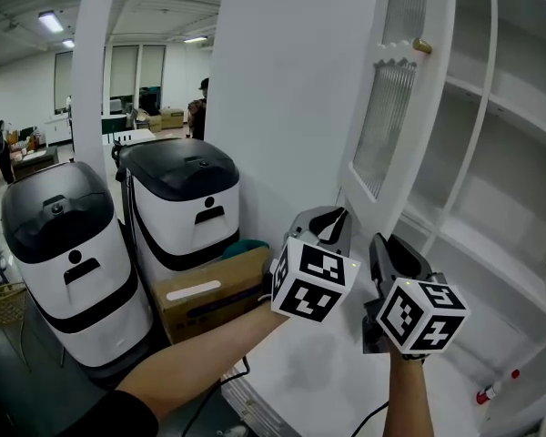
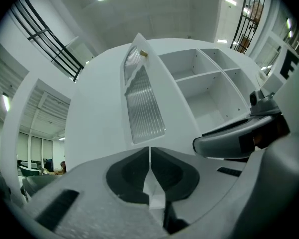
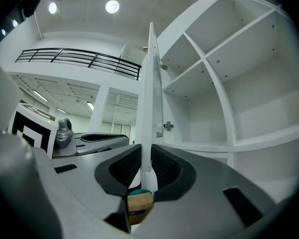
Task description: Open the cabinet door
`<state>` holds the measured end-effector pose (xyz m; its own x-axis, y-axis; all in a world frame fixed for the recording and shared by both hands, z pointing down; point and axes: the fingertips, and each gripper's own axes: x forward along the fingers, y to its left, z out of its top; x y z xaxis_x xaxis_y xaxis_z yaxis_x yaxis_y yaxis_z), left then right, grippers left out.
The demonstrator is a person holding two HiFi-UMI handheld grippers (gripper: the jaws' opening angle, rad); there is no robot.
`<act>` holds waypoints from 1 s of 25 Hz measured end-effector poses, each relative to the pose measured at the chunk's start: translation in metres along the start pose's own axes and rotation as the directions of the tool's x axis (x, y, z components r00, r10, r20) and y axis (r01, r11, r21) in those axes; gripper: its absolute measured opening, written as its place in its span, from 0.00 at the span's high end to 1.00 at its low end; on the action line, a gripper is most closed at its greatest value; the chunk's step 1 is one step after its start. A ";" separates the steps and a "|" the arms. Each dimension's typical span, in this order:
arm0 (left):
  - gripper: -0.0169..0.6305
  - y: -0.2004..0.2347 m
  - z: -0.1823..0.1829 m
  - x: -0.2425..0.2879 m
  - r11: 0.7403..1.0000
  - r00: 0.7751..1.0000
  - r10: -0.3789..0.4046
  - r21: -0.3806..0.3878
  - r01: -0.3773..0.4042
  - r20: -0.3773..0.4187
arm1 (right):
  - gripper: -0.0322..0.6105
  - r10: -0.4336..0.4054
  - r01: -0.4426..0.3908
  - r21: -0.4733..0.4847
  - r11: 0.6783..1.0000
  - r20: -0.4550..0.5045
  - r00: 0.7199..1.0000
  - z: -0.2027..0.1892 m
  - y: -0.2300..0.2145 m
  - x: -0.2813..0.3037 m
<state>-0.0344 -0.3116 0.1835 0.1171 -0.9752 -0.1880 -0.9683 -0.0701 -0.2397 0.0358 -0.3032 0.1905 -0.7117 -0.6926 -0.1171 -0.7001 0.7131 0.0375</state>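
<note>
The white cabinet door (image 1: 387,107) with a ribbed glass pane and a small brass knob (image 1: 422,45) stands swung out from the cabinet. In the right gripper view its thin edge (image 3: 149,83) runs up from between the jaws, and my right gripper (image 3: 145,156) is shut on the door's lower edge. In the head view the right gripper (image 1: 382,244) sits under the door's bottom corner. My left gripper (image 1: 338,218) is just to its left, on the door's outer side. Seen in the left gripper view, the left gripper (image 2: 150,151) has its pads together with nothing between them, below the door's glass pane (image 2: 144,108).
Bare white cabinet shelves (image 1: 491,153) lie open to the right, with a red-capped marker (image 1: 498,386) on the bottom board. On the left stand two black-and-white machines (image 1: 59,244) (image 1: 182,198), with a cardboard box (image 1: 214,289) against the cabinet's side.
</note>
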 end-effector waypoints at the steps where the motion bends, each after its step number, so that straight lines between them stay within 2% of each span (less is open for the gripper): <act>1: 0.94 0.002 0.000 -0.003 1.000 1.000 0.006 0.002 -0.006 -0.001 | 0.84 -0.001 0.001 0.000 1.000 0.002 1.000 0.000 0.002 0.000; 8: 0.95 0.011 -0.001 -0.021 0.999 0.999 0.043 0.005 -0.043 -0.018 | 0.84 0.035 -0.035 0.009 0.999 0.003 0.999 0.000 0.017 0.003; 25: 0.96 0.033 0.011 -0.044 0.997 0.997 0.079 0.018 -0.078 -0.020 | 0.83 0.115 -0.115 -0.026 0.993 0.018 0.993 0.002 0.061 0.017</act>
<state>-0.0696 -0.2684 0.1735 0.0363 -0.9816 -0.1877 -0.9705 0.0102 -0.2409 -0.0193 -0.2714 0.1885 -0.7864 -0.6039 -0.1302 -0.6152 0.7847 0.0763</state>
